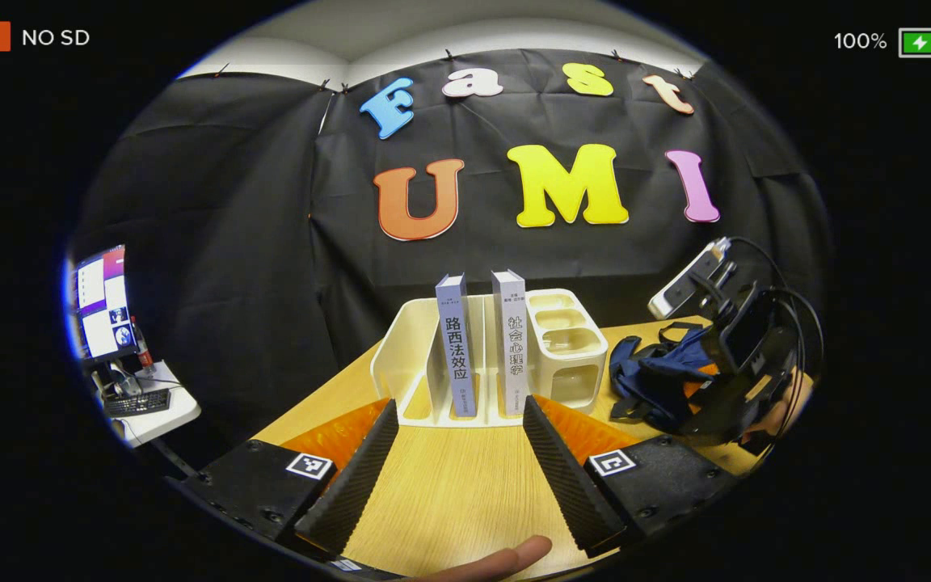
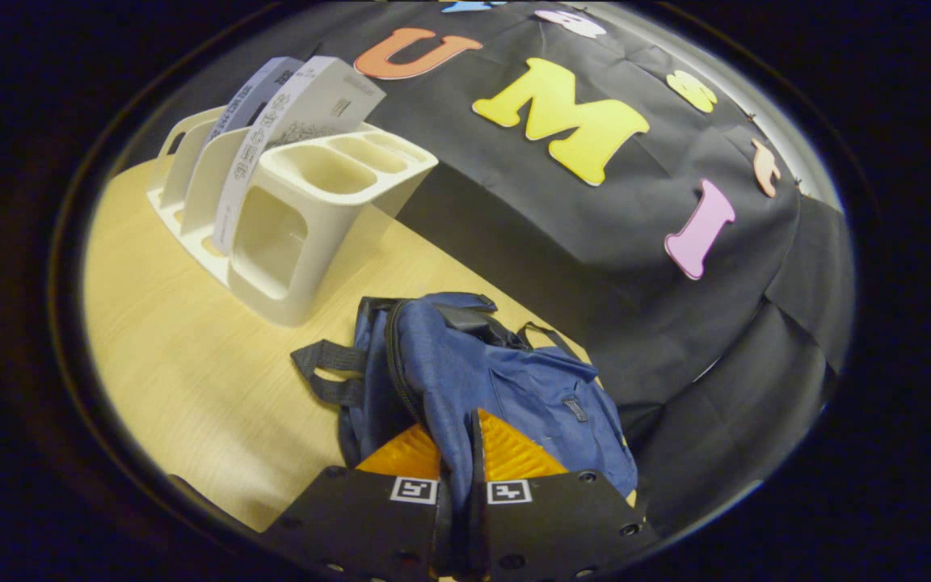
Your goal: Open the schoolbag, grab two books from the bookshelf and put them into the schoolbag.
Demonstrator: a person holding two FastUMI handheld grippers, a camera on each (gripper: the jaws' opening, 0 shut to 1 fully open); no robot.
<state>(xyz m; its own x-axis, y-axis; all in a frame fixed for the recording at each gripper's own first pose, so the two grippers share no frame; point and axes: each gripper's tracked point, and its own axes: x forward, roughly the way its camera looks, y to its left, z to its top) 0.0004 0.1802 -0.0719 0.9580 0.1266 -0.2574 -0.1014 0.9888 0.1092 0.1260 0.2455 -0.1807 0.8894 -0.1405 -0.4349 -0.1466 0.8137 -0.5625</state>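
Note:
In the left gripper view, two books stand upright in a cream bookshelf [image 1: 409, 356]: a lavender one [image 1: 457, 347] on the left, a pale grey one [image 1: 511, 343] on the right. My left gripper [image 1: 459, 440] is open over the table, its fingers framing the books from just in front. The blue schoolbag [image 1: 651, 380] lies to the right, with the right gripper [image 1: 744, 364] and a hand on it. In the right gripper view, my right gripper [image 2: 459, 440] is shut on a fold of the blue schoolbag [image 2: 506, 380], near its zipper. The bookshelf [image 2: 296, 234] stands behind it.
The wooden table [image 1: 449, 493] runs from the shelf toward me, and black cloth hangs behind it. A cream pen holder [image 1: 566, 339] is joined to the shelf's right end. A side desk with a monitor [image 1: 102, 303] and keyboard sits at the far left. A fingertip [image 1: 506, 558] shows at the bottom edge.

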